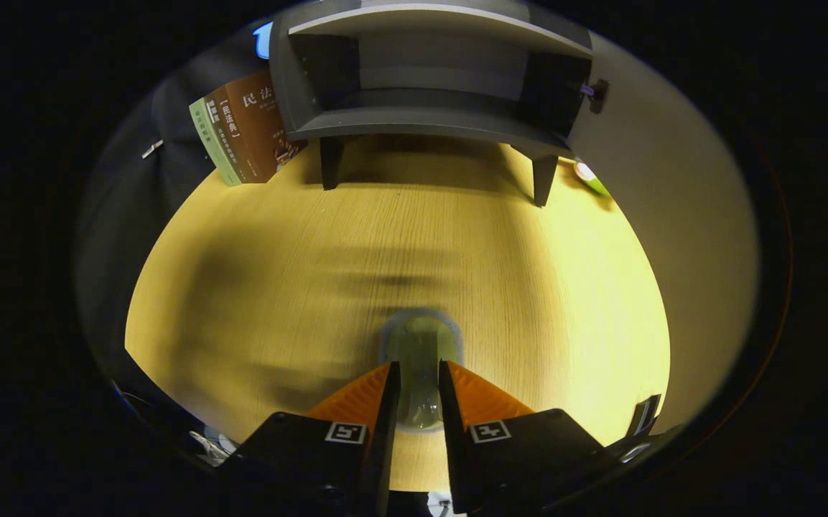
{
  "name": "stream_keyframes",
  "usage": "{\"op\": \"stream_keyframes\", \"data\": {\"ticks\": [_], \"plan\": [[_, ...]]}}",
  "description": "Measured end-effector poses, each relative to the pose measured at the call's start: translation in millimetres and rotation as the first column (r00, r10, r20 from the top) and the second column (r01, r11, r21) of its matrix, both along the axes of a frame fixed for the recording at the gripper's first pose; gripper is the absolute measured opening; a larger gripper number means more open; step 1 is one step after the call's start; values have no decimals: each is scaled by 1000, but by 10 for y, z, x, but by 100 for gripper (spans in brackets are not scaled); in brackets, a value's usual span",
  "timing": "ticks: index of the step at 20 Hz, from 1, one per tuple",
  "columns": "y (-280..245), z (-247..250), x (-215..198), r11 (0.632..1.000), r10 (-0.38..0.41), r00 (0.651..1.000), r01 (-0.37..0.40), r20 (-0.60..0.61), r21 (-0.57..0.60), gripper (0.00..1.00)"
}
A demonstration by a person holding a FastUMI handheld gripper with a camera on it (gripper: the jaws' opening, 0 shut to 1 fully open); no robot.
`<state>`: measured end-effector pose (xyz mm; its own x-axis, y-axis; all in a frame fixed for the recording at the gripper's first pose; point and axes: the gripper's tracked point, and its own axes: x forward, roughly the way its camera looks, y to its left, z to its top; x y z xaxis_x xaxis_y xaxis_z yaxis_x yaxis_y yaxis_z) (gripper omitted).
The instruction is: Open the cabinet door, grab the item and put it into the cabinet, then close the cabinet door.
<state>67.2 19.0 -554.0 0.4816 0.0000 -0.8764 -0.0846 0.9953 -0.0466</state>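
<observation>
The cabinet (pixel 428 79) stood open at the top of the frame, door (pixel 643 187) swung right, while low in the centre the gripper (pixel 419 380) clenched a small glassy item (pixel 419 345) over the table (pixel 277 287), seemingly ready for shelving.

So the item (pixel 419 345) is a small greenish, see-through round thing, kinda blurry, sitting between the jaws at the near end. Both seem to be pressing on its sides. The cabinet (pixel 428 79) is dark grey, on short legs at the far end, door (pixel 661 179) swung wide open on the right.
</observation>
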Motion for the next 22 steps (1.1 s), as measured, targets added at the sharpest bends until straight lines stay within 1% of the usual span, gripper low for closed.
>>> {"op": "stream_keyframes", "data": {"ticks": [5,6,8,9,10,13,17,22], "plan": [[-53,-258,-56,1000,-21,996,22,-84,20,38],[-51,-244,-14,999,-26,997,28,-68,20,38],[-35,-249,-17,1000,-7,998,9,-68,27,40],[-56,-261,33,1000,-8,999,9,-48,14,40],[-82,-269,9,1000,-5,998,5,-65,3,21],[-84,-203,24,1000,-16,998,17,-65,11,21],[-96,98,112,1000,-29,999,29,-18,4,21],[-6,876,379,999,-37,991,38,127,-4,21]]}}
